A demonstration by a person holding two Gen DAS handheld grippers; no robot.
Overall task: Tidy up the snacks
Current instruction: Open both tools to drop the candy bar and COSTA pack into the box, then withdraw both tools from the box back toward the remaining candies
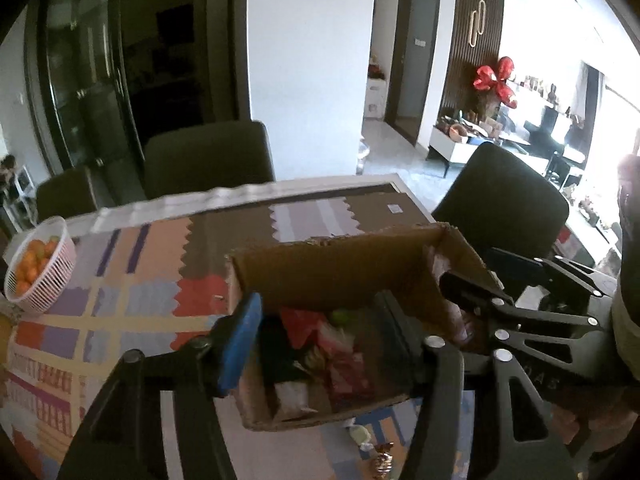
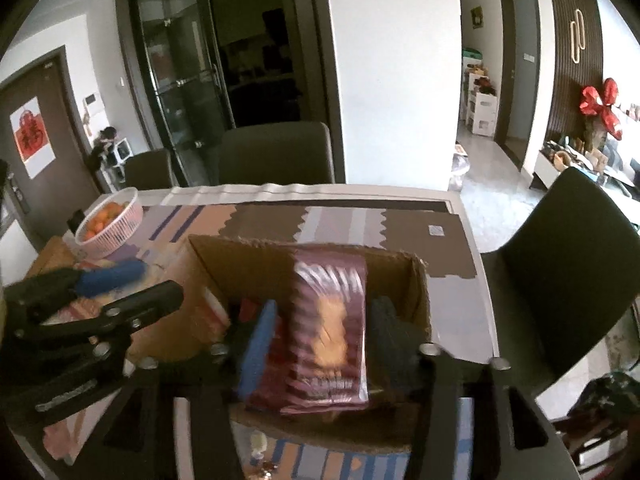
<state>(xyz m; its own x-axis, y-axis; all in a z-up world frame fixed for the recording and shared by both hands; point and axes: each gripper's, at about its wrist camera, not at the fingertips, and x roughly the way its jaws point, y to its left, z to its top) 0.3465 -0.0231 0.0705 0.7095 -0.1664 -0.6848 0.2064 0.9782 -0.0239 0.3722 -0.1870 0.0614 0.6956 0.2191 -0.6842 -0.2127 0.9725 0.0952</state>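
Your right gripper (image 2: 320, 344) clamps a glossy maroon snack packet (image 2: 330, 336) between its blue pad and its dark finger. The packet is flat and rectangular, with an orange picture on its face, and it hangs over the open top of the cardboard box (image 2: 248, 268). Motion blur smears its print.

Your left gripper (image 1: 320, 344) stands with its fingers spread wide and nothing between them — the blue rubbery pad (image 1: 240, 344) sits at the box's left wall, the dark finger over the inside. The cardboard box (image 1: 340, 264) is plain brown corrugated board with a ragged torn top edge, and inside it lie crinkly wrapped snacks (image 1: 340, 352) in red, pink and white, piled loosely.

The box rests on a tablecloth (image 1: 132, 300) of zigzag-edged patches in orange, lilac, brown and red. A few small wrapped sweets (image 1: 368, 440) lie on the cloth just in front of the box. Well to the left — a round pink slotted plastic basket (image 1: 52, 288) holds small oranges (image 1: 34, 260).
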